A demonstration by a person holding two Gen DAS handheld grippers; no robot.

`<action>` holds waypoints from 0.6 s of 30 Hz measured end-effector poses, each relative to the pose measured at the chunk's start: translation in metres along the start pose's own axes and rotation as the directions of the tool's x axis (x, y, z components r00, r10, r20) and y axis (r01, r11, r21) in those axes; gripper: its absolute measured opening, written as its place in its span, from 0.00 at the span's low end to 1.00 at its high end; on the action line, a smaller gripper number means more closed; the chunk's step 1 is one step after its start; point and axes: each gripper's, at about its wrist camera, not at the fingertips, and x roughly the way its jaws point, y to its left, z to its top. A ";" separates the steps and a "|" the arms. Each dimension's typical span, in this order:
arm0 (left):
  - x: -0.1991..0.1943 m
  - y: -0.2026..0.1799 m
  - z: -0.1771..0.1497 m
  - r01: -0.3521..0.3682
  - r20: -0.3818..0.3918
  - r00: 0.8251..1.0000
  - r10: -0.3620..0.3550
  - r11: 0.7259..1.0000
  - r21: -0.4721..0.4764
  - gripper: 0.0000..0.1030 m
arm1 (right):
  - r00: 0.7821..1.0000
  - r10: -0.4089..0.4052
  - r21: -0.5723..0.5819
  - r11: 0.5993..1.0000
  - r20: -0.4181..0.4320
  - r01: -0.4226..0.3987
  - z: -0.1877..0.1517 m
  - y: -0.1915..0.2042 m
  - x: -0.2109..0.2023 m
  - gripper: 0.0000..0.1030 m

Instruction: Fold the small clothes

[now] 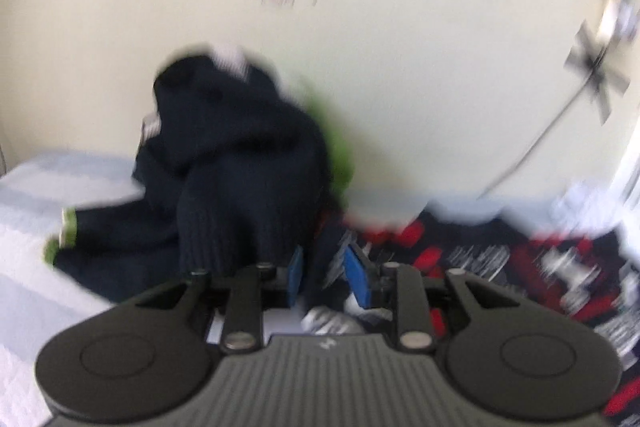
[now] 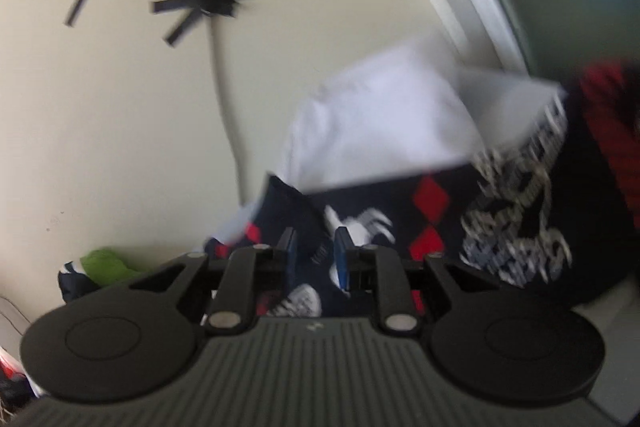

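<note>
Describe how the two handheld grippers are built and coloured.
The left gripper and right gripper look alike: a grey ribbed body bearing a small pale mark, two round black discs at its sides, black linkage arms with silver rivets, and two fingers faced with blue pads. No cables, hands or sleeves show.

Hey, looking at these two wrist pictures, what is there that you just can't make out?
- Left wrist view: motion blur hides whether the left gripper pinches the patterned garment.
- Left wrist view: the green cloth is mostly covered by the dark knit pile.
- Right wrist view: blur smears the garment's white print; the right gripper's grip is unclear.
</note>
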 end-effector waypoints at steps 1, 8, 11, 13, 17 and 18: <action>-0.005 -0.004 0.004 0.027 0.019 0.999 -0.027 1.000 0.000 0.25 | 1.000 0.011 -0.030 0.999 -0.006 -0.011 0.003 0.009 0.003 0.26; 0.026 -0.057 -0.019 0.057 -0.063 0.997 -0.050 0.990 0.129 0.25 | 0.981 -0.176 -0.141 0.976 -0.080 0.164 0.006 0.028 0.079 0.35; 0.048 -0.053 -0.040 0.031 -0.156 0.988 -0.012 0.992 0.123 0.24 | 0.985 -0.137 -0.108 0.986 -0.100 0.126 0.004 0.023 0.072 0.09; 0.044 -0.049 -0.038 0.054 -0.140 0.989 -0.039 0.993 0.101 0.24 | 0.993 -0.114 -0.113 0.988 -0.040 0.109 0.005 0.026 0.046 0.09; 0.048 -0.042 -0.043 0.047 -0.137 0.990 -0.032 0.993 0.112 0.28 | 0.984 -0.180 -0.101 0.979 -0.018 0.177 0.002 0.018 0.021 0.10; 0.047 -0.043 -0.043 0.042 -0.134 0.991 -0.024 0.991 0.129 0.29 | 0.978 -0.205 -0.113 0.973 -0.042 0.200 -0.001 0.013 0.024 0.12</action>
